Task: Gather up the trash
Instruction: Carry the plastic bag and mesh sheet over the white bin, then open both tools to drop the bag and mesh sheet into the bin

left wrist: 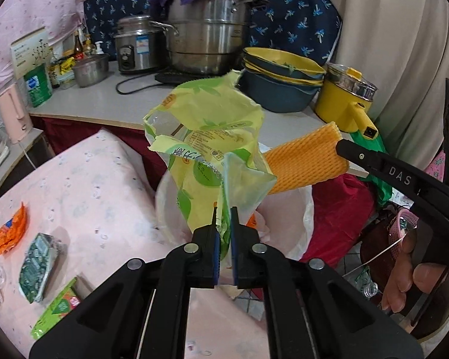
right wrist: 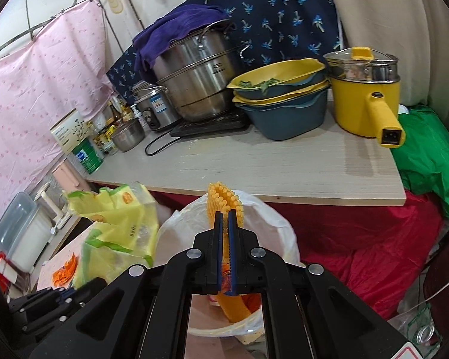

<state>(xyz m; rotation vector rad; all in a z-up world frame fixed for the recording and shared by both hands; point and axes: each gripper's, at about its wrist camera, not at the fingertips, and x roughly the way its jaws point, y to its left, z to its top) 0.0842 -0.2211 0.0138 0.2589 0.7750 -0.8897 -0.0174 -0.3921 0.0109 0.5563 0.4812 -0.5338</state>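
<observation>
Your table [right wrist: 254, 167] carries a steel steamer pot [right wrist: 194, 80] on a black cooktop [right wrist: 212, 124], stacked blue-and-yellow basins [right wrist: 284, 98], a yellow electric pot [right wrist: 365, 101], a rice cooker [right wrist: 154, 107] and a small steel bowl [right wrist: 128, 134]. Lower down, the pink-covered surface [left wrist: 98, 185] holds an orange wrapper [left wrist: 10, 233], a green foil packet [left wrist: 37, 266] and a green-and-red wrapper [left wrist: 58, 309].

Two grippers [left wrist: 223, 209] [right wrist: 226, 212], three wrappers [left wrist: 9, 233] [left wrist: 37, 266] [left wrist: 57, 311] on the pink cloth [left wrist: 104, 179], two steel pots [left wrist: 206, 33] [left wrist: 91, 68].

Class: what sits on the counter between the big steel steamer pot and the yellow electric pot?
A stack of blue-and-yellow basins sits between the steel steamer pot and the yellow electric pot, clearest in the right wrist view.
</observation>
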